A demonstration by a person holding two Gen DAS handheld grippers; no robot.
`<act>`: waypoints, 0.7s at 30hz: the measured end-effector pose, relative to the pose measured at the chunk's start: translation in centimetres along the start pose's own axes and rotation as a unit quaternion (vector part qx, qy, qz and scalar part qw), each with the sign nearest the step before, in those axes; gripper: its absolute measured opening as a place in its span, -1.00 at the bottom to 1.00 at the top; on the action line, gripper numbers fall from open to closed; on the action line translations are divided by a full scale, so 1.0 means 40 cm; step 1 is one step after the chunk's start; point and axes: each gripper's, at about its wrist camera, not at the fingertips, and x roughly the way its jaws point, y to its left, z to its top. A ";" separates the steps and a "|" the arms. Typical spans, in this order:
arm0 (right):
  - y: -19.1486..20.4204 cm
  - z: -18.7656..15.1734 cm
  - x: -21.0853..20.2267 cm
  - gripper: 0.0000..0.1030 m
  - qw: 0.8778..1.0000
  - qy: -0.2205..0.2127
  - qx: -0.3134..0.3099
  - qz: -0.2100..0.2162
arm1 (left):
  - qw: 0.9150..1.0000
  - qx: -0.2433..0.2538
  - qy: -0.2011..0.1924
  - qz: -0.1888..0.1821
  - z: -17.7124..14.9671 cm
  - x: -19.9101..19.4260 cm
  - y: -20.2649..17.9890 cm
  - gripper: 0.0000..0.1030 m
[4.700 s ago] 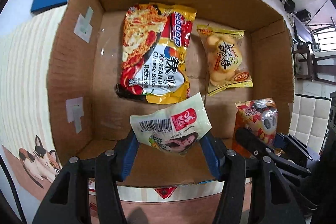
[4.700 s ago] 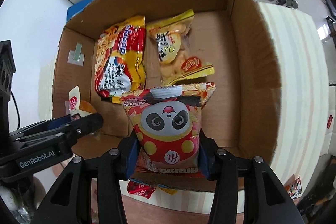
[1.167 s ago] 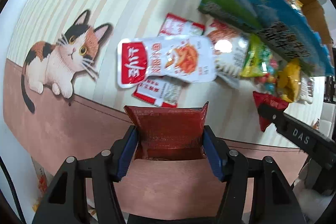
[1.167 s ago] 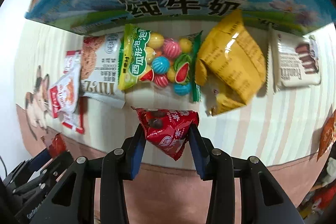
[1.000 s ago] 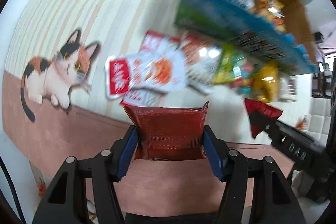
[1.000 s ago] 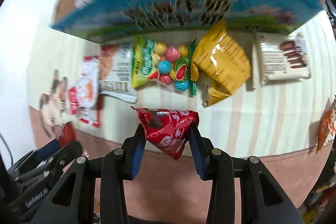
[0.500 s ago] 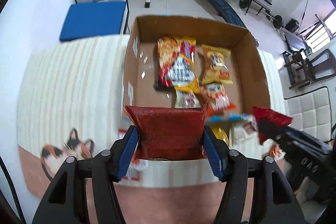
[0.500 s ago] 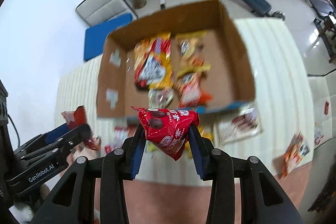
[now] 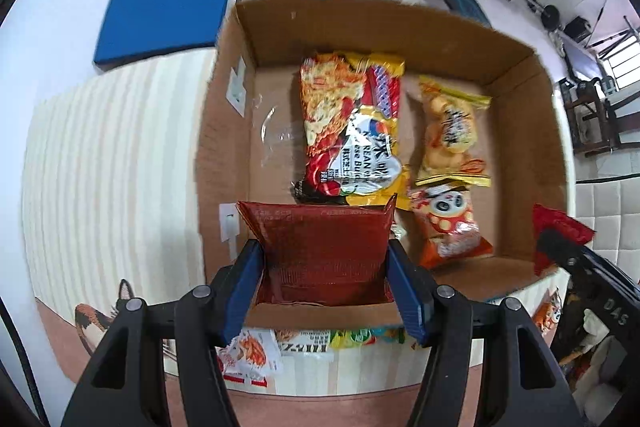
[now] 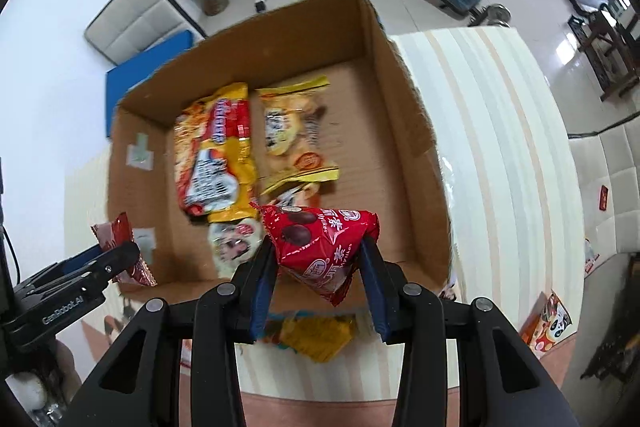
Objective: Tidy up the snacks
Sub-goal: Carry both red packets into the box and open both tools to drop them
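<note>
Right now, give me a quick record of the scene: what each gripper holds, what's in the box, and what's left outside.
left gripper: shut on dark red packet
right gripper: shut on red chocolate pouch
cardboard box: noodle pack, yellow snack bag, panda snack bag
outside box: loose packets on striped cloth

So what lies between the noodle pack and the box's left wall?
Bare cardboard floor; left wrist view shows nothing between noodle pack and box wall.

Brown cardboard box (image 9: 516, 99); dark red packet (image 9: 320, 251); cream-striped tablecloth (image 9: 112, 167).
</note>
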 end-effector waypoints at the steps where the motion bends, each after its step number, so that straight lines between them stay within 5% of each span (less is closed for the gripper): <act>1: -0.005 0.006 0.010 -0.16 1.000 0.003 0.001 -0.004 | 1.000 -0.001 0.011 0.000 0.008 0.022 0.001 0.16; 14: -0.055 0.027 0.076 -0.05 0.999 0.034 0.022 -0.031 | 0.998 -0.029 0.063 0.000 0.023 0.109 0.027 0.37; 21: -0.057 0.022 0.056 0.52 0.999 0.035 0.020 -0.028 | 0.999 -0.015 0.043 -0.002 0.022 0.065 0.007 0.73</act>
